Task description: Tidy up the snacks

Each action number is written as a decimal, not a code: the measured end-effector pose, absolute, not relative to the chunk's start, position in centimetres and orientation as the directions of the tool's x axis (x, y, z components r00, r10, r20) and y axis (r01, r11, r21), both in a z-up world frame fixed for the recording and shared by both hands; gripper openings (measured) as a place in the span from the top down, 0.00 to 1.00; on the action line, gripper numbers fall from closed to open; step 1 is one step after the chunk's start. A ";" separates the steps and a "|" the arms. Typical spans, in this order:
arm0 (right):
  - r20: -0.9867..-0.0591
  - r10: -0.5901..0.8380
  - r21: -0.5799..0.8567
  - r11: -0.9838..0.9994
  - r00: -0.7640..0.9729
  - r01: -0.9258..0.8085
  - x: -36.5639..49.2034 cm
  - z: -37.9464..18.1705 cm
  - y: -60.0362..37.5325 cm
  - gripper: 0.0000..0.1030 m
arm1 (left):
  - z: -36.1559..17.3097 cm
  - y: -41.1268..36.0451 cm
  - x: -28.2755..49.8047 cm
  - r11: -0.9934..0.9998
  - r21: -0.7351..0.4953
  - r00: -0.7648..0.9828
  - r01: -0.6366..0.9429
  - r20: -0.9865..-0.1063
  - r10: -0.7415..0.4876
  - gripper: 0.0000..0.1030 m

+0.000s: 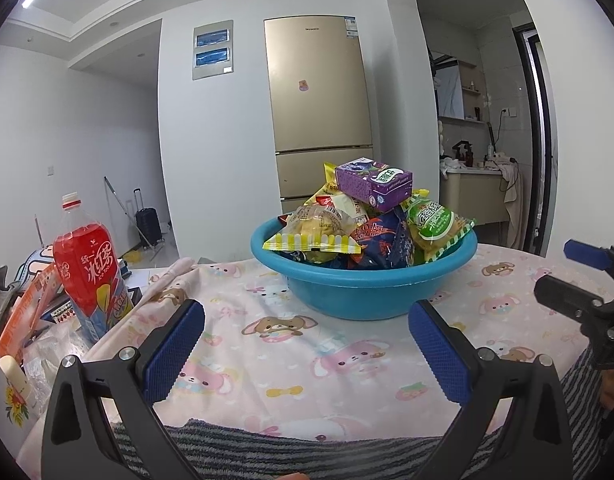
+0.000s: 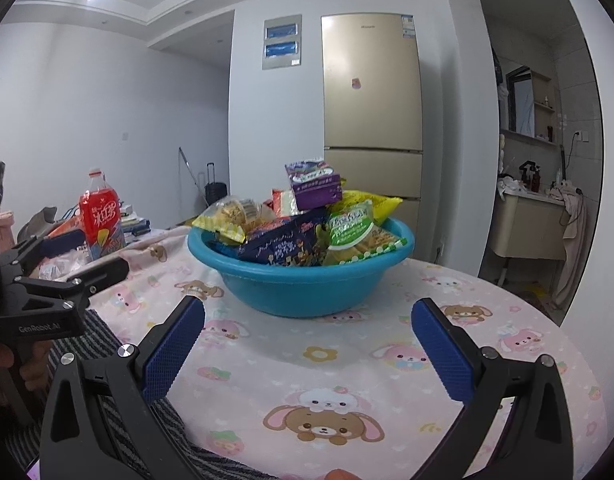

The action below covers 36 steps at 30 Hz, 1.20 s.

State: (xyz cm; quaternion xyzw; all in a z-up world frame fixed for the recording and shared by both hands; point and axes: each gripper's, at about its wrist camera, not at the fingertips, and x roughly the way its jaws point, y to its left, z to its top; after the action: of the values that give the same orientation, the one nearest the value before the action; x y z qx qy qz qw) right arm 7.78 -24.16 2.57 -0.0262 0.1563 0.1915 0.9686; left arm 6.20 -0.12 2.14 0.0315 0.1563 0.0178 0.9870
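Observation:
A blue plastic basin stands on the pink cartoon tablecloth, heaped with snack packs. A purple box lies on top; a green-labelled pack, a yellow-striped bread pack and a dark blue bag fill the rest. My left gripper is open, empty, a little short of the basin. My right gripper is also open and empty in front of the basin, and shows at the right edge of the left wrist view.
A red iced-tea bottle stands at the table's left edge beside papers and books. A striped grey towel covers the near edge. A gold fridge and a bathroom doorway lie behind.

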 end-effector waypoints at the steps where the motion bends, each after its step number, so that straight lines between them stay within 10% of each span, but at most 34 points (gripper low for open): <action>1: -0.307 0.362 0.017 0.927 0.880 -0.375 7.7 2.6 -24.4 0.00 | 2.2 -0.1 6.2 0.997 0.068 0.951 -0.025 -0.307 0.044 0.00; 36: -0.337 0.348 0.005 0.930 0.875 -0.368 8.1 2.2 -23.9 0.00 | 2.2 -0.4 6.1 0.996 0.090 0.948 -0.031 -0.312 0.057 0.00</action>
State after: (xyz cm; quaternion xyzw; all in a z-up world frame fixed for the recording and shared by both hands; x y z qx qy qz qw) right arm 8.08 -23.93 2.20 -0.0295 0.1686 0.1848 0.9678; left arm 6.08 -0.41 2.23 0.0418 0.1593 0.0222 0.9861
